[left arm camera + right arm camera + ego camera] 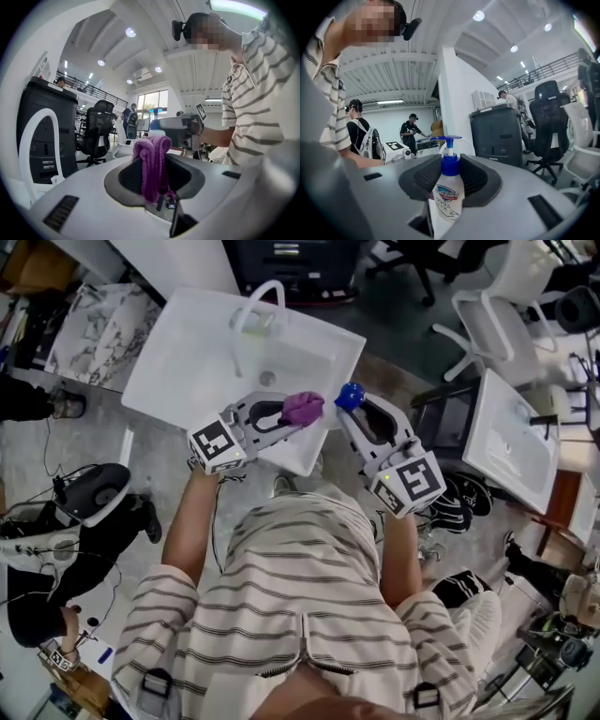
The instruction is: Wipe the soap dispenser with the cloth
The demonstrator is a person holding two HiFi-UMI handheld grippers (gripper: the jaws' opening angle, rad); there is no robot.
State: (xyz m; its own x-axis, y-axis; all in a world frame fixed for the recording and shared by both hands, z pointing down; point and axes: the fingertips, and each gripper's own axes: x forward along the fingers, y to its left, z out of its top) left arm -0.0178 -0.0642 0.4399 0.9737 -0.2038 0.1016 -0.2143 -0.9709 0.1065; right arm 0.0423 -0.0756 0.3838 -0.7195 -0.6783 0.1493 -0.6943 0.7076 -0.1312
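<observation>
A white soap dispenser with a blue pump top stands upright between the jaws of my right gripper, which is shut on its body. My left gripper is shut on a bunched purple cloth, which hangs folded between the jaws in the left gripper view. Both grippers are held level in front of the person's chest, above the near edge of a white sink. The cloth and the dispenser's pump are a short gap apart and do not touch.
The sink has a white curved tap at its far side. A second white basin stands at the right, with office chairs behind it. Black gear and cables lie on the floor at the left.
</observation>
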